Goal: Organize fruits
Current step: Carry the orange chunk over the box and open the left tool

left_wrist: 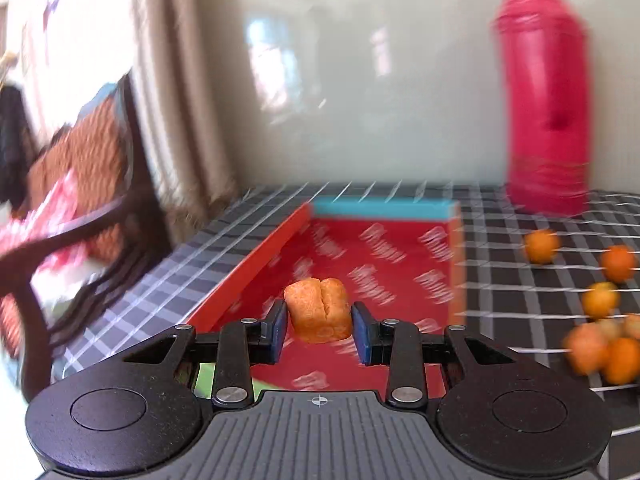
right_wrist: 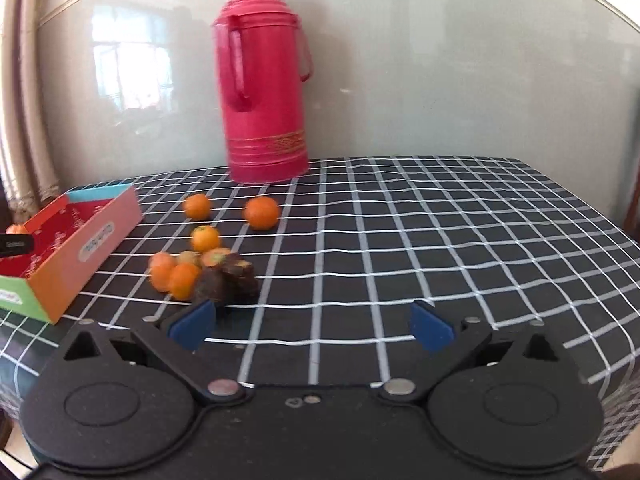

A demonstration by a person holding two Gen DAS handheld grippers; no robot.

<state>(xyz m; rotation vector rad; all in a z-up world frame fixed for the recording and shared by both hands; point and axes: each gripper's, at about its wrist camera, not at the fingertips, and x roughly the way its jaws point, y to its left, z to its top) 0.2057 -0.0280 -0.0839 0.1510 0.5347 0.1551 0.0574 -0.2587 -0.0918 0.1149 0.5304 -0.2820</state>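
place: home | cues: checked tablecloth (right_wrist: 400, 216), red thermos (right_wrist: 264, 80), curtain (left_wrist: 176, 92), wooden chair (left_wrist: 80, 184)

Both tools match: left gripper (left_wrist: 319, 330) and right gripper (right_wrist: 311, 325) show black linkage arms, blue pads, silver screws, ribbed grey base.

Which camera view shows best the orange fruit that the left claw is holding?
The left wrist view: the fruit sits centred and sharp between the blue pads of the left claw, over the red box. The right wrist view shows only a sliver of it at the left edge, behind the box.
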